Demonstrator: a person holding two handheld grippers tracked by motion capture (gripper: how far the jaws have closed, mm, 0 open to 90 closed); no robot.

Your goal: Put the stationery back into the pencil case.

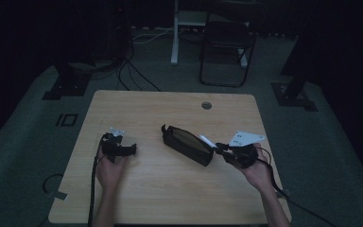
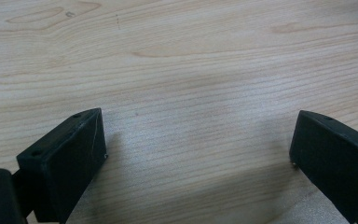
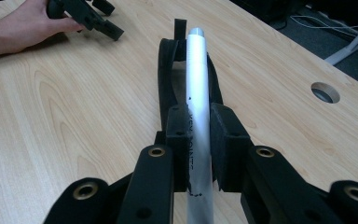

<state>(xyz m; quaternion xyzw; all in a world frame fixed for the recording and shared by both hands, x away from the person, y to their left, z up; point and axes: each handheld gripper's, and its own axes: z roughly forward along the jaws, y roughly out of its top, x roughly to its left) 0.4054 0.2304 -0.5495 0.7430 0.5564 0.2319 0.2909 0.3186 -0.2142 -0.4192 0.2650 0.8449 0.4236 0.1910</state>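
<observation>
The right gripper [image 3: 199, 140] has its fingers clamped on a white marker [image 3: 197, 93], poised over the open black pencil case [image 1: 187, 144] mid-desk [image 1: 170, 189]. The left gripper [image 1: 119, 149] rests with fingers apart over bare wood at the left.

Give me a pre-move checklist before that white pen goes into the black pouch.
1. White pen clamped in the right hand-held gripper: ok.
2. Pen lined up along the black pouch: ok.
3. Pouch mouth open wide enough: cannot tell.
4. Left hand-held gripper bracing the pouch: not ok; jaws open over bare table, apart from the pouch.
5. Pouch lying flat on the table: ok.
</observation>
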